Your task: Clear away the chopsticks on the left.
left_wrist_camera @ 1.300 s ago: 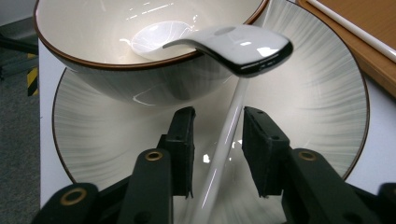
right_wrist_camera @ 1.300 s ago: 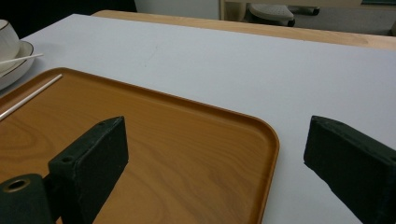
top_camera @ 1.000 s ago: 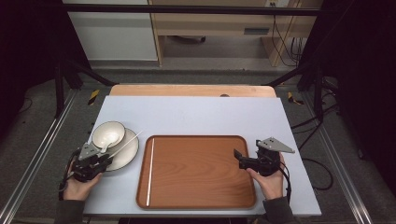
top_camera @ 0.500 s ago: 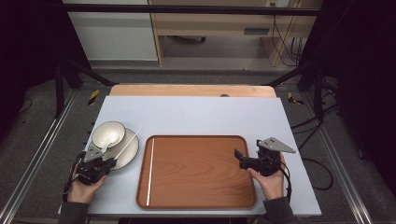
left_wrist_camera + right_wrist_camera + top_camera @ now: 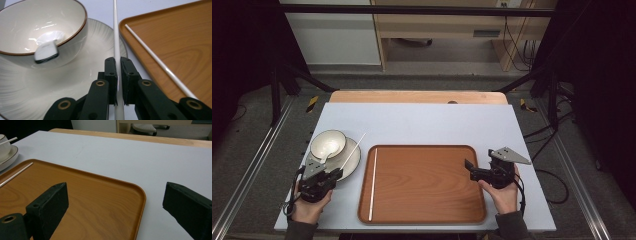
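Chopstick (image 5: 116, 37) — a thin white one — lies across the right part of the plate (image 5: 97, 35), and the left gripper (image 5: 118, 75) has its two black jaws drawn in close on either side of it, the stick running up between them toward the table's far side. In the high view this gripper (image 5: 319, 176) sits at the near left of the pale blue table (image 5: 427, 120), held in the person's left hand (image 5: 307, 207), with the stick (image 5: 353, 148) slanting over the plate's (image 5: 351, 162) right edge. The plate is cream with fine ribbing and carries a bowl (image 5: 328, 144) on its left part. The bowl (image 5: 37, 25) is white inside with a brown rim, and a white spoon (image 5: 46, 51) rests in it, its end propped over the near rim.

Just right of the plate lies a wooden tray (image 5: 427, 182) with rounded corners. It holds a second white chopstick (image 5: 373, 184) — straight along its left side, close to the rim and roughly parallel to it.

At the tray's right edge the right gripper (image 5: 473, 171), held in the person's right hand (image 5: 502, 192), points left over the tray. Its own view shows the jaws spread wide apart with nothing between them, over the tray's (image 5: 100, 202) far right corner.
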Available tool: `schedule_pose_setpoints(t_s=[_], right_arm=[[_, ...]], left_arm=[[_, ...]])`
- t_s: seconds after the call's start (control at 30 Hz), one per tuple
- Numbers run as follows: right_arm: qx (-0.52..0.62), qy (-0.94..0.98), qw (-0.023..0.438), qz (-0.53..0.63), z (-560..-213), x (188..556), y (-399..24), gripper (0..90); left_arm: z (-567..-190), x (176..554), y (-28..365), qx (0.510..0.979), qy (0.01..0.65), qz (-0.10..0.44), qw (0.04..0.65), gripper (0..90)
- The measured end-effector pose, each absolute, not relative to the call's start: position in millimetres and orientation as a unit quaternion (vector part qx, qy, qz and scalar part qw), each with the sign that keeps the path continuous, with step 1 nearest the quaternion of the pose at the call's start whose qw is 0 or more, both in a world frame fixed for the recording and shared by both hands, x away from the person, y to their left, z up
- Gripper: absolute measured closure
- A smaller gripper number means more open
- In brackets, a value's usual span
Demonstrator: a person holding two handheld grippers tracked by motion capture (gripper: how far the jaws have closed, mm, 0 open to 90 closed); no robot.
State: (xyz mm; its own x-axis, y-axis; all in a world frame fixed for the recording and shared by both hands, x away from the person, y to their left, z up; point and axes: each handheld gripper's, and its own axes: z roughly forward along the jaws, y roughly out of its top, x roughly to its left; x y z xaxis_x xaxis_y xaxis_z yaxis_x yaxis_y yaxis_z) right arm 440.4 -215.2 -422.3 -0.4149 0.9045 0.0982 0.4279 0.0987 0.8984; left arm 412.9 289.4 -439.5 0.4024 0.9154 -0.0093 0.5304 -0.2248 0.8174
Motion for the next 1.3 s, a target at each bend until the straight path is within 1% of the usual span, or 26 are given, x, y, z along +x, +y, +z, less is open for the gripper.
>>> schedule_pose_setpoints(t_s=[0.33,0.57,0.87,1.17,1.3], right_arm=[[0.479,0.697,0.256,0.468,-422,440,-215,6.6],[0.481,0.696,0.255,0.469,-422,440,-213,6.6],[0.48,0.694,0.258,0.47,-420,439,-214,6.6],[0.479,0.693,0.258,0.473,-419,438,-215,6.6],[0.478,0.693,0.258,0.473,-419,438,-214,6.5]], left_arm=[[-436,399,257,0.726,0.49,0.258,0.409,84.2],[-435,391,243,0.711,0.499,0.263,0.42,84.2],[-419,390,222,0.696,0.497,0.283,0.435,84.2],[-411,391,211,0.682,0.509,0.276,0.448,84.1],[-413,390,204,0.671,0.517,0.274,0.456,84.2]])
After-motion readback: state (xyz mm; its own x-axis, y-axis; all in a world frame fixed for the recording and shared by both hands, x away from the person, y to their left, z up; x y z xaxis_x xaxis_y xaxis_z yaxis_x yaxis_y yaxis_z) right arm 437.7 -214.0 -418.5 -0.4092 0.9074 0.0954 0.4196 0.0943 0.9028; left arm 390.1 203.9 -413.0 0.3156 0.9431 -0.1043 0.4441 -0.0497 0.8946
